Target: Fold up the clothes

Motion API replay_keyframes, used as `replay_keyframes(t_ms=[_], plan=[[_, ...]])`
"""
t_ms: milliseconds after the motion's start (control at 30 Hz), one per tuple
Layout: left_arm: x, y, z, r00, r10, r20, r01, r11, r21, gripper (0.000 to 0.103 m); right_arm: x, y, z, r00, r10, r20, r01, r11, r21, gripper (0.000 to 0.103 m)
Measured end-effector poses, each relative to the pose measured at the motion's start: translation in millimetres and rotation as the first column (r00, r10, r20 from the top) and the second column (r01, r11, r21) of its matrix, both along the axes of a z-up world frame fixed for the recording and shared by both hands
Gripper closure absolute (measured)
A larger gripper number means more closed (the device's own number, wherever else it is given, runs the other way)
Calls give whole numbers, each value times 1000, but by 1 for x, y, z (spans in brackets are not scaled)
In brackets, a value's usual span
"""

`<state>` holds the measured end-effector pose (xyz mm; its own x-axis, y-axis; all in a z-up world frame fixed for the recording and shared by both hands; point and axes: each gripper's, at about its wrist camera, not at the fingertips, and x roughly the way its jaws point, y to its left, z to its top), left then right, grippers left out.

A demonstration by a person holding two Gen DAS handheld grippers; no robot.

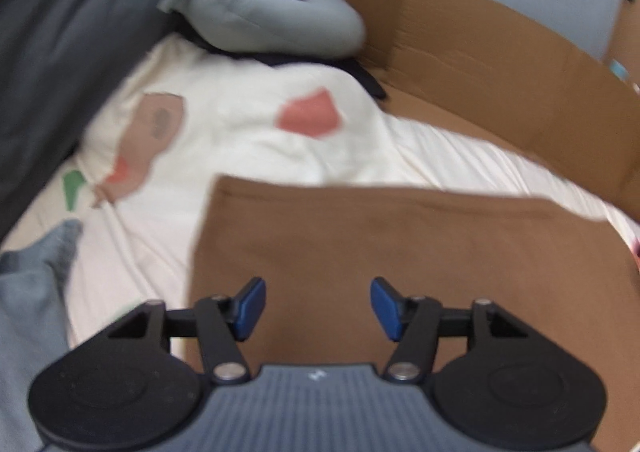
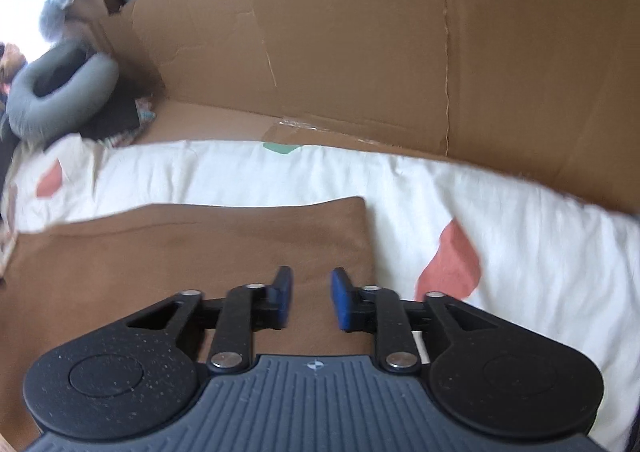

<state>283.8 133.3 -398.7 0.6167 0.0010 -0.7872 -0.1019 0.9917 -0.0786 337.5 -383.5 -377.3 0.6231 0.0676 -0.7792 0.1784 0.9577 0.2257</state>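
Note:
A brown garment (image 1: 400, 252) lies flat, folded into a rectangle, on a white bedsheet (image 1: 240, 139) with coloured patches. My left gripper (image 1: 318, 306) hovers over its left part, jaws wide apart, nothing between the blue pads. In the right wrist view the same brown garment (image 2: 180, 252) fills the lower left, its right edge near the centre. My right gripper (image 2: 311, 300) is over that right end, jaws apart by a moderate gap, with no cloth pinched between the pads.
A cardboard wall (image 2: 360, 51) stands along the far side of the bed. A grey neck pillow (image 2: 52, 91) and dark items lie at the far left. Grey cloth (image 1: 32, 292) hangs at the left edge; a dark grey surface (image 1: 60, 31) rises beside the bed.

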Motion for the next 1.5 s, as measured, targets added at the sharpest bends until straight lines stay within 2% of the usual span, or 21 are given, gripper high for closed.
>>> replay_keyframes(t_ms=[100, 333, 433, 767, 900, 1133, 1367, 1500], plan=[[-8, -14, -8, 1000, -20, -22, 19, 1000, -22, 33, -10, 21, -2, 1000, 14, -16, -14, 1000, -4, 62], [-25, -37, -31, 994, -28, -102, 29, 1000, 11, 33, -44, 68, -20, 995, 55, -85, -63, 994, -88, 62], [-37, -42, -34, 992, -34, -123, 39, 999, 38, 29, -60, 78, -27, 993, 57, -108, -71, 989, -130, 62], [-64, -26, -20, 989, -23, -143, 34, 997, 74, 28, -107, 62, -24, 988, 69, -141, -87, 988, -124, 60], [-59, -16, -1, 989, -71, -130, 87, 988, 129, 28, -122, 54, -21, 985, 78, -151, -93, 991, -98, 60], [-54, -1, 21, 986, -117, -118, 134, 979, 154, 28, -150, 48, -17, 983, 99, -154, -118, 986, -120, 60], [-64, 4, 29, 982, -148, -117, 165, 975, 151, 28, -174, 42, -21, 975, 121, -188, -147, 980, -132, 61], [-81, -11, 27, 977, -180, -114, 192, 976, 100, 35, -183, 41, -20, 971, 124, -202, -155, 978, -142, 62]])
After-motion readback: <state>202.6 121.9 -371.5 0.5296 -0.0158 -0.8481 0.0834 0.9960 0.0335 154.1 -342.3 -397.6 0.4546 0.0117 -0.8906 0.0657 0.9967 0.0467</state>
